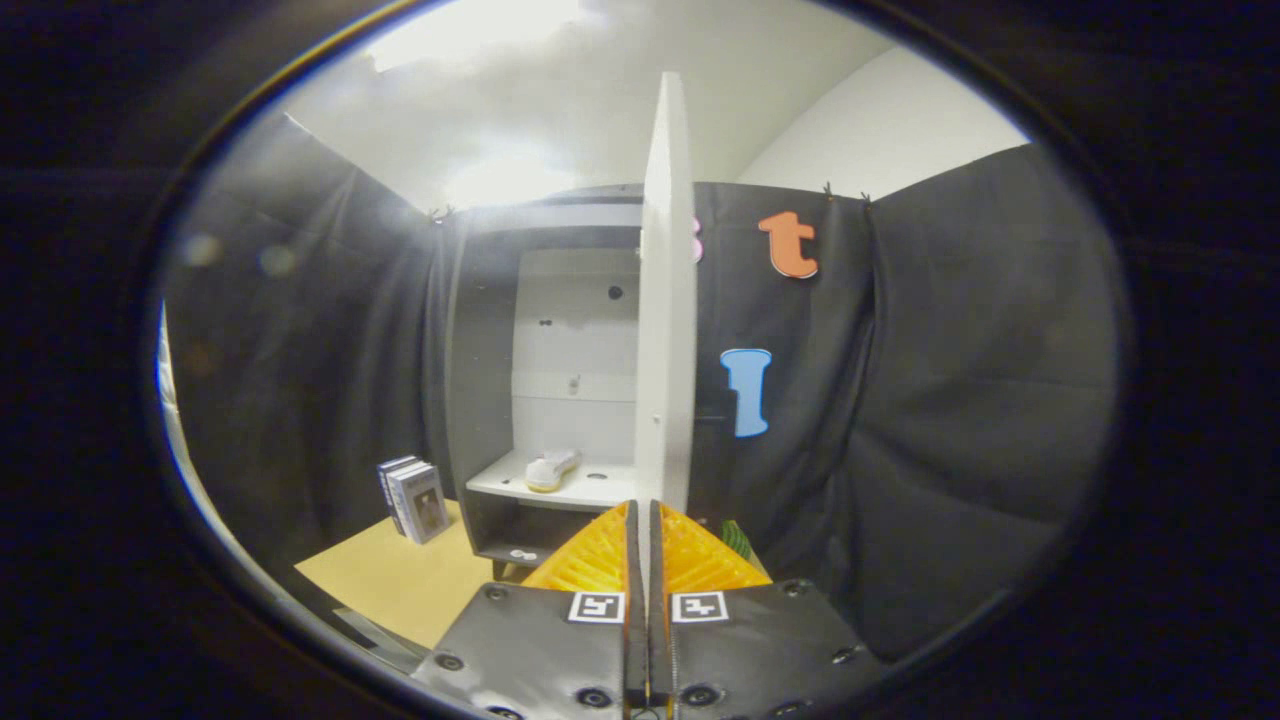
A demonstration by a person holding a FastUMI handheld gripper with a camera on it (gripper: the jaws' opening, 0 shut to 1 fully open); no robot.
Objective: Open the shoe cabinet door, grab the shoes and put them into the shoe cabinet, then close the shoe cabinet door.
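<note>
The claw (pixel 641 520) is closed on the lower edge of the open cabinet door (pixel 667 300). One shoe (pixel 551 469) is seen on the cabinet shelf (pixel 590 488), at eleven o'clock from the fingertips. No legible writing is visible.

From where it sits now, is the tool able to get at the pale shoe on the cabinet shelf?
Probably not straight away: the tool is closed on the edge of the open white cabinet door. The pale shoe lies left of the door on the white shelf, with open space in front.
</note>
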